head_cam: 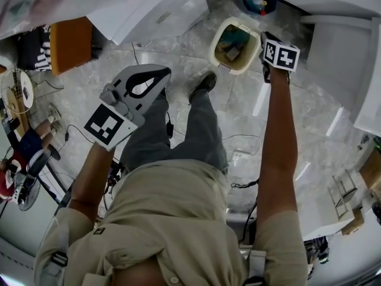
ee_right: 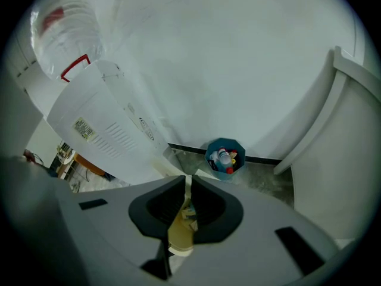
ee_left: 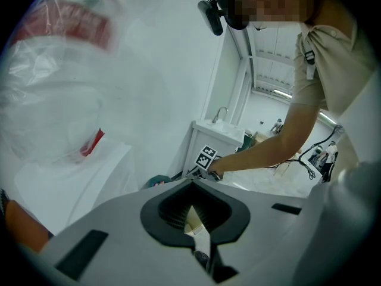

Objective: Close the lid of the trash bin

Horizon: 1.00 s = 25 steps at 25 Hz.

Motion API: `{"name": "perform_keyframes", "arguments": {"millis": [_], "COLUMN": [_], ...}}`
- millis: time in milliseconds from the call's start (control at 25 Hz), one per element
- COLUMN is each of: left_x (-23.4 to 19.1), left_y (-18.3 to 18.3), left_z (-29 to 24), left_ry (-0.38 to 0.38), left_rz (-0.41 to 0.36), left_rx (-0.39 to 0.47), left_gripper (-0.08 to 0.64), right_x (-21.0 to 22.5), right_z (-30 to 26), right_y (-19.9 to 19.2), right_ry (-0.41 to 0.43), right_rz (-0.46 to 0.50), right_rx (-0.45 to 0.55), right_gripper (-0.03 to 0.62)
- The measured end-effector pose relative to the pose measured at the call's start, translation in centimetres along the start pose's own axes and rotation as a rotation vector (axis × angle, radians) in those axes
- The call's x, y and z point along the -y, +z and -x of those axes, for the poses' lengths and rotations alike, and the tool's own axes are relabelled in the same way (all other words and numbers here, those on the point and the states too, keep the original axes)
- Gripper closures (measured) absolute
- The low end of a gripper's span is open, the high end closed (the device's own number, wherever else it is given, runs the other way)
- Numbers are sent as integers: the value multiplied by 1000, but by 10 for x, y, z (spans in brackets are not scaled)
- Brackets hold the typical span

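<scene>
Cream trash bin [head_cam: 233, 45] stands open on the floor. The right hand-held gripper [head_cam: 266, 40], jaws a narrow slit apart, hovers at the bin's right rim. The left hand-held gripper [head_cam: 164, 71], jaws together, hangs well to the bin's left. The lid, likely light, stiff plastic, wants a gentle push at its free edge.

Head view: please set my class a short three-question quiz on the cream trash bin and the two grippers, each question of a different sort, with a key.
1. True or false: the lid of the cream plastic trash bin is already shut.
2. The right gripper is: A) beside the cream bin's rim; B) inside the small blue bin; C) at the person's knee.
3. Short answer: are the left gripper's jaws together or apart?

Key: 1. False: the bin is open and its contents show. 2. A. 3. Together.
</scene>
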<state>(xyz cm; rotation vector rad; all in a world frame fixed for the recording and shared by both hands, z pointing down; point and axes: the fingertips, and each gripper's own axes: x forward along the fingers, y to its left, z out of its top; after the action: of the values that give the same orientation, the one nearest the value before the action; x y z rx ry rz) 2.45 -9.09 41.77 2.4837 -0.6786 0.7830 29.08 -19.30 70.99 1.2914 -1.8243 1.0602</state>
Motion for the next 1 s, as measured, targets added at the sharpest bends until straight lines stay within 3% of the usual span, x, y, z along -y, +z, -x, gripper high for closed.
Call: {"name": "perform_keyframes", "arguments": {"millis": [440,1000], "left_x": [7,11], "left_y": [-2,-25], "left_z": [-4,-7], "left_ry": [-19,-32], "left_rz": [-12,-4], "left_rx": [-5,-38], "left_gripper": [545,545], "right_x": [-27,-61], "right_z": [6,-20], "right_y": [-48,-156], "right_ry": [34,83], "right_rz": [-6,-44], "right_rx": [-48,-220], "right_gripper": [552,554]}}
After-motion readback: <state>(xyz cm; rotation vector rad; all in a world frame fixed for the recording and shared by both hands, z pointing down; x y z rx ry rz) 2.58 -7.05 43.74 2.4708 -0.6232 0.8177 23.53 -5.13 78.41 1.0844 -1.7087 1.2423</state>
